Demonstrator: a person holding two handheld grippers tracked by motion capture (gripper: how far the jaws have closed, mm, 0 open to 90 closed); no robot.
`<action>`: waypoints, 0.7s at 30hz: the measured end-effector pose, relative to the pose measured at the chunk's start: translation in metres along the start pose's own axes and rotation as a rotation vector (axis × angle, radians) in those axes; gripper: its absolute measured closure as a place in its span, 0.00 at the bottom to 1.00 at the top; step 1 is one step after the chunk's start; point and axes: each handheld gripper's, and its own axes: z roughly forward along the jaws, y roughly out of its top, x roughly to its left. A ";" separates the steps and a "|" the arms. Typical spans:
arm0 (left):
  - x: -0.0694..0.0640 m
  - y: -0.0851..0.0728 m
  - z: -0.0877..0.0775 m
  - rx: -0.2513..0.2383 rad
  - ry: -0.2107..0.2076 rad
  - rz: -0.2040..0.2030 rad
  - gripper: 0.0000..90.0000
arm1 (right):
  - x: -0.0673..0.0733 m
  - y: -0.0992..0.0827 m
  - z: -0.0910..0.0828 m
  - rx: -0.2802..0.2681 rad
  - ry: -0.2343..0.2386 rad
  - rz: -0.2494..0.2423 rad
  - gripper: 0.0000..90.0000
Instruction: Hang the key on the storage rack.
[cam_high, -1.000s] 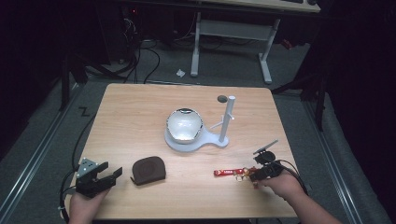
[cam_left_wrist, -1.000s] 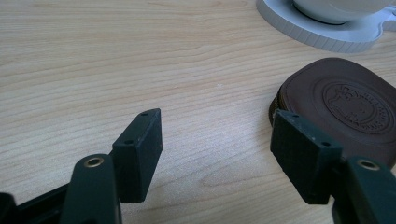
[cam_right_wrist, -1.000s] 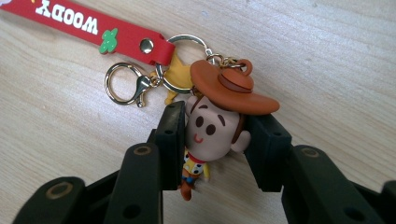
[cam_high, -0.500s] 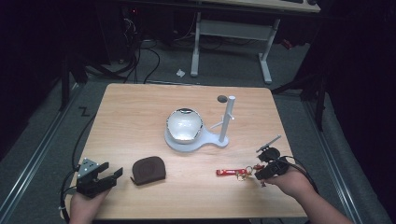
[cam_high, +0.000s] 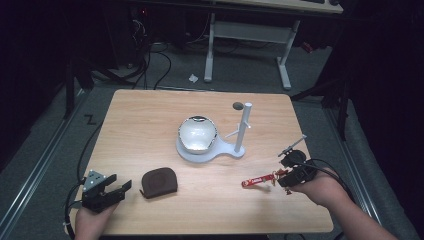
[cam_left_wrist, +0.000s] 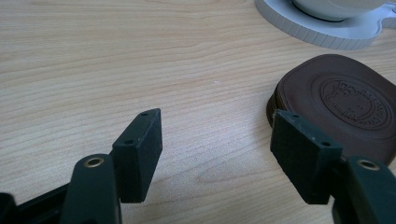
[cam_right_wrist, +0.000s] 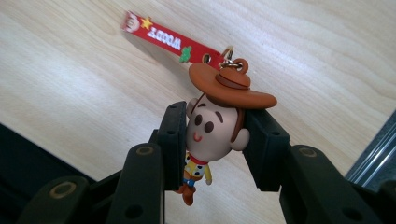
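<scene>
The right gripper (cam_right_wrist: 212, 140) has its jaws pinched on the cowboy keychain's (cam_right_wrist: 215, 126) head, right of the white stand (cam_high: 239, 134), red strap (cam_high: 258, 180) trailing. Best bet: lift slowly so it doesn't swing. The left gripper (cam_left_wrist: 217, 140) sits wide open, empty, by the brown pouch (cam_left_wrist: 345, 100).

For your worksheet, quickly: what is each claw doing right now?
Left claw: open, holding nothing, beside the brown pouch.
Right claw: closed on the cowboy keychain figure, its red strap hanging free.
</scene>
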 end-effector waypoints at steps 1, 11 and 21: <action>0.000 0.000 0.000 -0.001 0.000 -0.001 0.38 | 0.000 0.000 0.000 0.000 0.000 0.000 0.70; 0.002 0.000 0.000 0.001 -0.001 -0.003 0.38 | 0.008 0.013 -0.037 -0.016 -0.031 -0.037 0.70; 0.002 0.000 0.000 -0.003 0.001 -0.001 0.38 | 0.010 0.027 -0.060 -0.042 -0.054 -0.063 0.70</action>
